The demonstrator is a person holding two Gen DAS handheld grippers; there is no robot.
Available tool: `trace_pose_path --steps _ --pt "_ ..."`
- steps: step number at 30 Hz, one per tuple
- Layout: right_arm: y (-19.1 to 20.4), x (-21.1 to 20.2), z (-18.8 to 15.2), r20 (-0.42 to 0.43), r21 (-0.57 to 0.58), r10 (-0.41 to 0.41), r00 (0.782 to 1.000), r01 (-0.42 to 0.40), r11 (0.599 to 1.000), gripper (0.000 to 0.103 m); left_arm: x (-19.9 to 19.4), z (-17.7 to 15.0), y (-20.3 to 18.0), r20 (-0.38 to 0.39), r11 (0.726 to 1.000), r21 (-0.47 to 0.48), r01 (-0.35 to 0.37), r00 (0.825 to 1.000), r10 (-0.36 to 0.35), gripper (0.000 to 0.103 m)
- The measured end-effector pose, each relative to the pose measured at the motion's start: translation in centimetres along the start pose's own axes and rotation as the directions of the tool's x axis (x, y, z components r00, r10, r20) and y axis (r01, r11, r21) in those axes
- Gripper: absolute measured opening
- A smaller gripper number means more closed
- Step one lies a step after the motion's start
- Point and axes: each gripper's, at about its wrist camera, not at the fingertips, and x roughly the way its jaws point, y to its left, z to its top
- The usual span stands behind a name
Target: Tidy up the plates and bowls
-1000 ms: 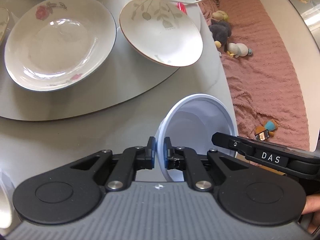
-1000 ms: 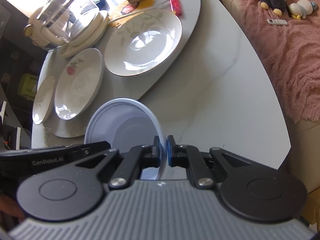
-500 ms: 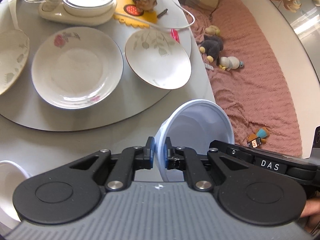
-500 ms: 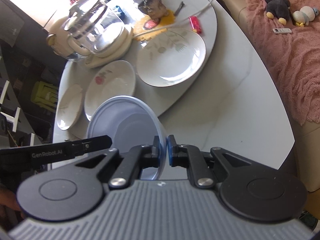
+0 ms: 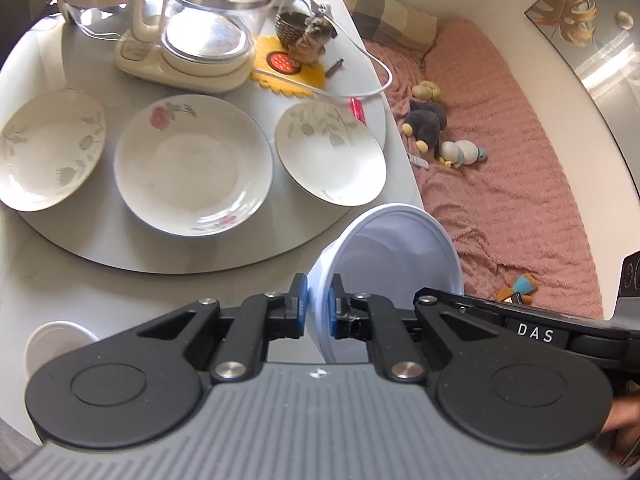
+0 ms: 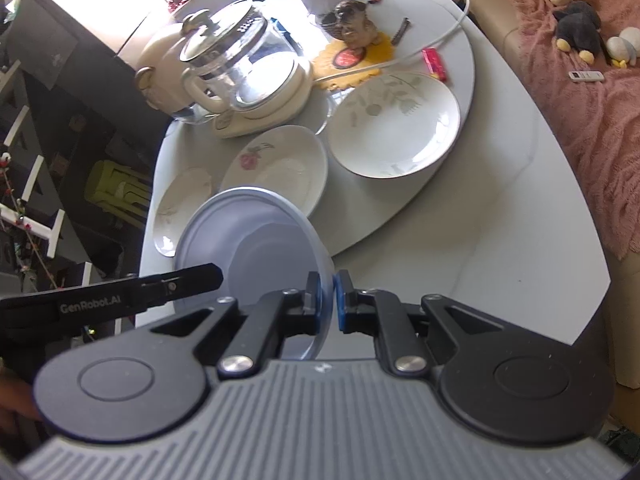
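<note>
1. White plastic bowl (image 5: pixel 394 264) is off the tabletop (image 5: pixel 72 292), tilted, above its near right edge, held at the rim from two sides.
2. Left gripper (image 5: pixel 316 306): fingers clamped on the bowl's left rim wall.
3. Right gripper (image 6: pixel 327 300): fingers clamped on the bowl's right rim; same bowl (image 6: pixel 256 236) seen from that side.
4. Far of the bowl, on the grey turntable (image 5: pixel 100 240): three ceramic plates in a row – leaf plate (image 5: pixel 328 152) right, rose plate (image 5: pixel 192 164) middle, another leaf plate (image 5: pixel 44 148) left.
5. Second white bowl (image 5: pixel 52 340) sits on the tabletop at near left.
6. Glass kettle (image 5: pixel 212 20) on its base at far side of the turntable.
</note>
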Motion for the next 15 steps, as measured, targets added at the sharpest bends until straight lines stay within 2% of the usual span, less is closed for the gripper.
trace_pose_path --steps 15 --pt "5.3 1.8 -1.2 -0.052 -0.091 0.027 0.998 -0.032 0.995 0.011 -4.4 -1.9 5.9 0.048 0.996 -0.091 -0.013 0.999 0.017 0.012"
